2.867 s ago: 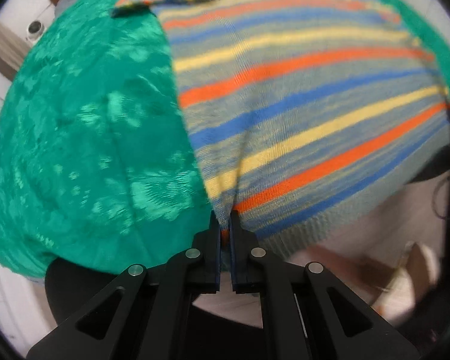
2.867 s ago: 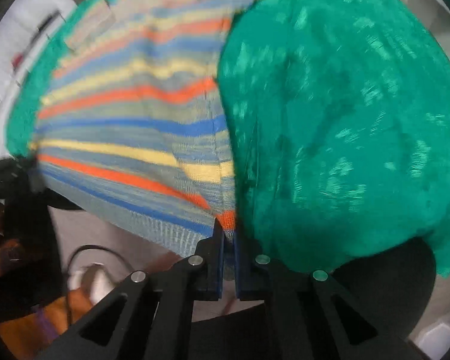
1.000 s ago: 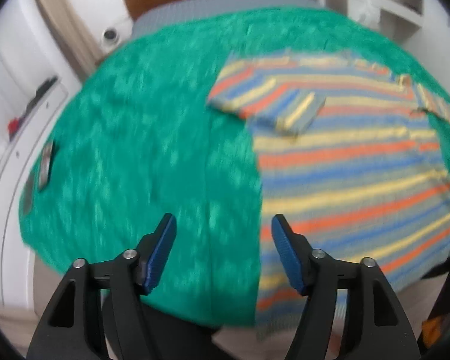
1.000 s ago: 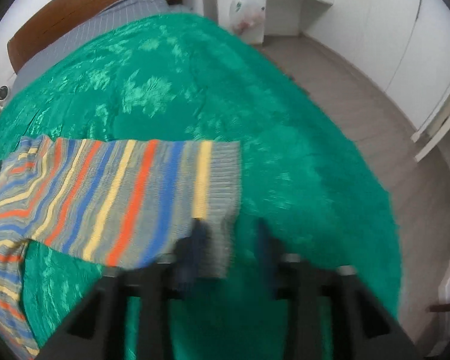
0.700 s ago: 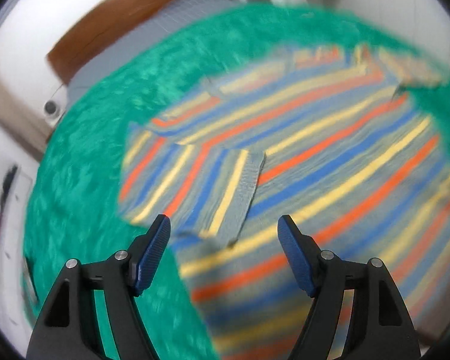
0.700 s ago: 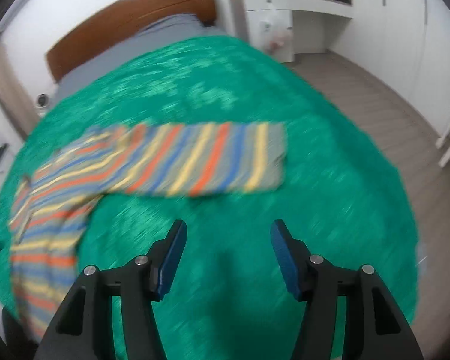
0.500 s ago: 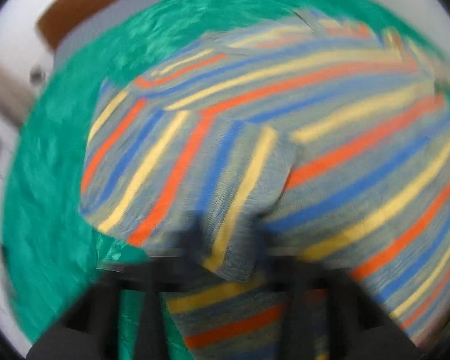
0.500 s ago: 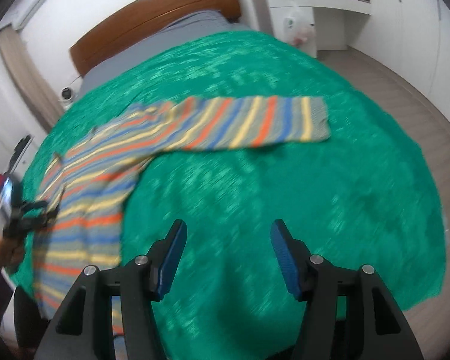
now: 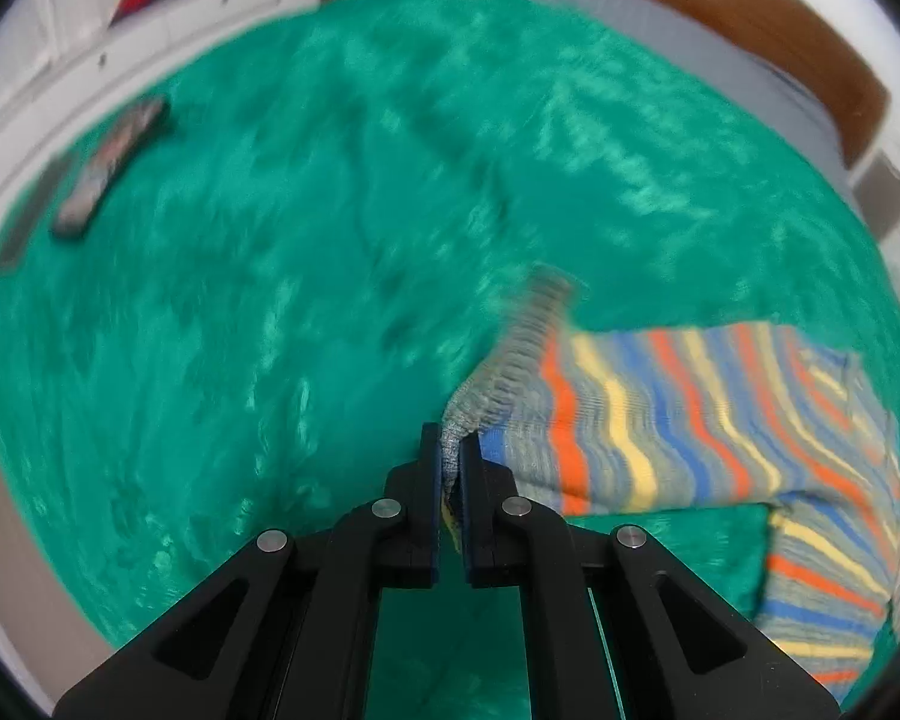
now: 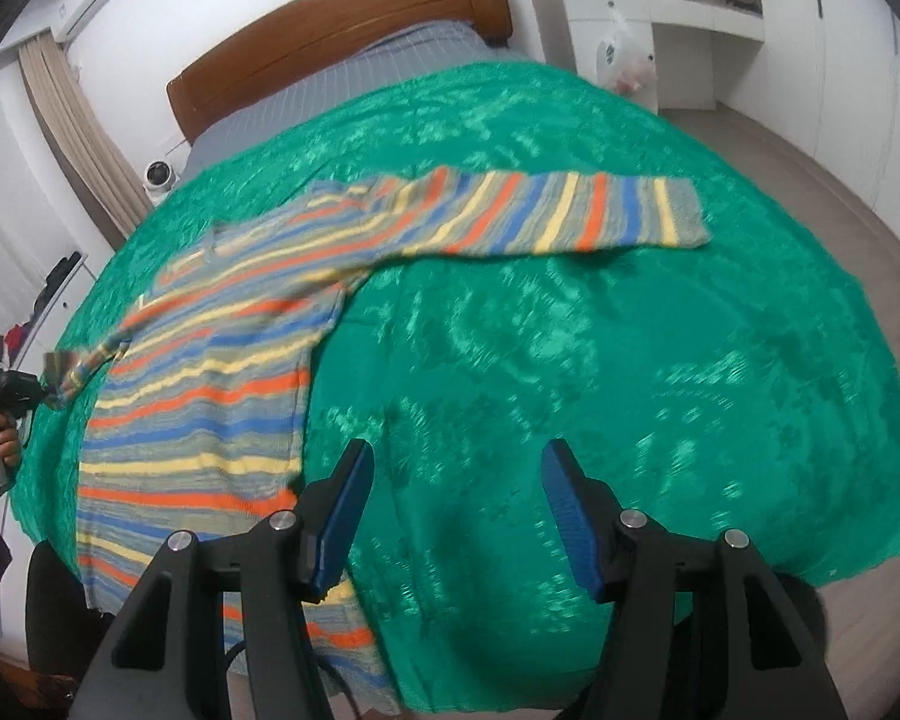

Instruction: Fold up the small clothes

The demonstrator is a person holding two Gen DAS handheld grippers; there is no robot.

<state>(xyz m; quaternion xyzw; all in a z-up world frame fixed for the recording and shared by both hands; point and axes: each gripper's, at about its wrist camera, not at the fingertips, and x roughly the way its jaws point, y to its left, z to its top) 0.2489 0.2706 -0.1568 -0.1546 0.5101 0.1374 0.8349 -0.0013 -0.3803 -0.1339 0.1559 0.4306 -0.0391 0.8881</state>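
Note:
A striped sweater (image 10: 210,396) in grey, orange, blue and yellow lies spread on the green bedspread (image 10: 570,360). Its right sleeve (image 10: 570,216) stretches flat to the right. My left gripper (image 9: 449,450) is shut on the grey ribbed cuff (image 9: 510,360) of the left sleeve (image 9: 660,426) and holds it lifted off the bedspread. It also shows in the right wrist view (image 10: 54,387) at the far left with the sleeve pulled out. My right gripper (image 10: 456,516) is open and empty above the bedspread, right of the sweater's body.
A phone or remote (image 9: 111,165) lies on the bedspread's far left. A wooden headboard (image 10: 342,18) and grey sheet are at the back. A white desk (image 10: 648,30) stands at the right, floor beside the bed. A white camera (image 10: 161,175) sits by the curtain.
Both grippers let go of the sweater's hem and opened. My left gripper then closed on the left sleeve cuff and pulled it outward. My right gripper drew back, still open.

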